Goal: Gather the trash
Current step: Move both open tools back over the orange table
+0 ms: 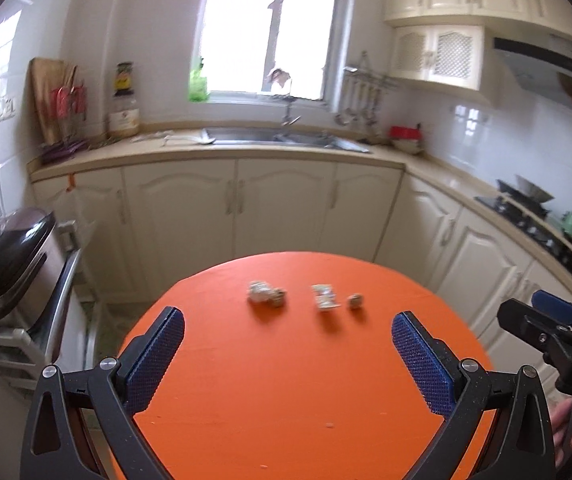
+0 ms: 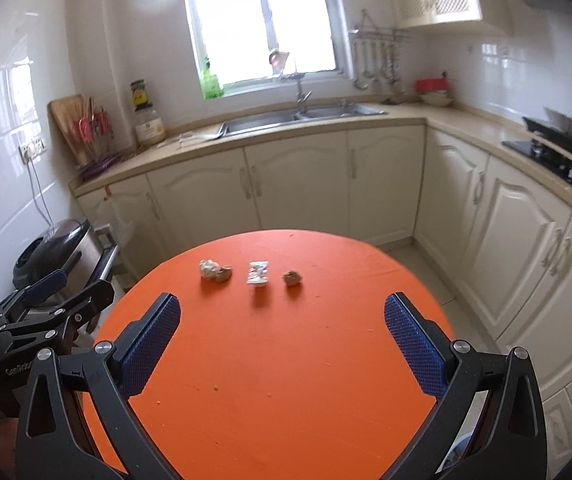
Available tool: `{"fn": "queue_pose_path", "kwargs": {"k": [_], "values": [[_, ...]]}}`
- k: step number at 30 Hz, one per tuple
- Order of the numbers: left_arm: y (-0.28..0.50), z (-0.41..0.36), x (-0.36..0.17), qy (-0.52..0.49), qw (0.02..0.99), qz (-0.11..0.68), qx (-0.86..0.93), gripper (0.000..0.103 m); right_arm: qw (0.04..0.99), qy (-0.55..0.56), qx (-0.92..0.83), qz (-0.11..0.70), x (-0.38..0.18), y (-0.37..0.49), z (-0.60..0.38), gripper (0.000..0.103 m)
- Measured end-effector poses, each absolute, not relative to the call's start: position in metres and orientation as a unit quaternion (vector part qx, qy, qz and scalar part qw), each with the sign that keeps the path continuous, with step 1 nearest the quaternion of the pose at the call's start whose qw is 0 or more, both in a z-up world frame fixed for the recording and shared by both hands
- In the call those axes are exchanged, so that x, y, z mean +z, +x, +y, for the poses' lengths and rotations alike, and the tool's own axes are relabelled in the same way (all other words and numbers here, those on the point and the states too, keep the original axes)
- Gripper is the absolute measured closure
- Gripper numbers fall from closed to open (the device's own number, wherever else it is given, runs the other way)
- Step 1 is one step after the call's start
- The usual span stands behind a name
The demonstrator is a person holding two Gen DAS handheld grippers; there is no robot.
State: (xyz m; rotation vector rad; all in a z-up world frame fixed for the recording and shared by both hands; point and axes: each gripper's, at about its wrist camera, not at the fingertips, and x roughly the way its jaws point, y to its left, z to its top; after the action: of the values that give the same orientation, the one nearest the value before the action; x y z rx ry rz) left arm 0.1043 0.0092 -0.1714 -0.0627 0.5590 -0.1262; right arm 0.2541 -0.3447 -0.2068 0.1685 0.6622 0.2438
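both grippers, left gripper (image 1: 287, 344) and right gripper (image 2: 280, 330), gape wide and empty; reaching stage, trash scraps (image 2: 257, 273) at twelve o'clock on orange table (image 2: 286, 380) await a pinch.

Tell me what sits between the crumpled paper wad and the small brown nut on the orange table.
A small white wrapper lies between the crumpled paper wad and the brown nut, apart from both, on the orange table. Both wrist views show it.
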Motion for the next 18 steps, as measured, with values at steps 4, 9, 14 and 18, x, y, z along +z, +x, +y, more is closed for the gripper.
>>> {"fn": "queue_pose_path", "kwargs": {"k": [4, 9, 14, 18], "values": [[0.148, 0.004, -0.177, -0.028, 0.954, 0.297, -0.044, 0.001, 0.926, 0.076, 0.135, 0.344, -0.227, 0.283, -0.326, 0.000], [0.213, -0.004, -0.186, -0.021, 0.945, 0.325, -0.031, 0.001, 0.914, 0.075, 0.152, 0.368, -0.252, 0.321, -0.304, 0.000], [0.284, -0.009, -0.202, -0.015, 0.937, 0.349, -0.024, 0.001, 0.904, 0.073, 0.154, 0.393, -0.284, 0.361, -0.284, 0.000], [0.346, -0.019, -0.220, -0.006, 0.929, 0.370, -0.025, 0.001, 0.897, 0.082, 0.135, 0.414, -0.310, 0.389, -0.286, 0.003]]}}
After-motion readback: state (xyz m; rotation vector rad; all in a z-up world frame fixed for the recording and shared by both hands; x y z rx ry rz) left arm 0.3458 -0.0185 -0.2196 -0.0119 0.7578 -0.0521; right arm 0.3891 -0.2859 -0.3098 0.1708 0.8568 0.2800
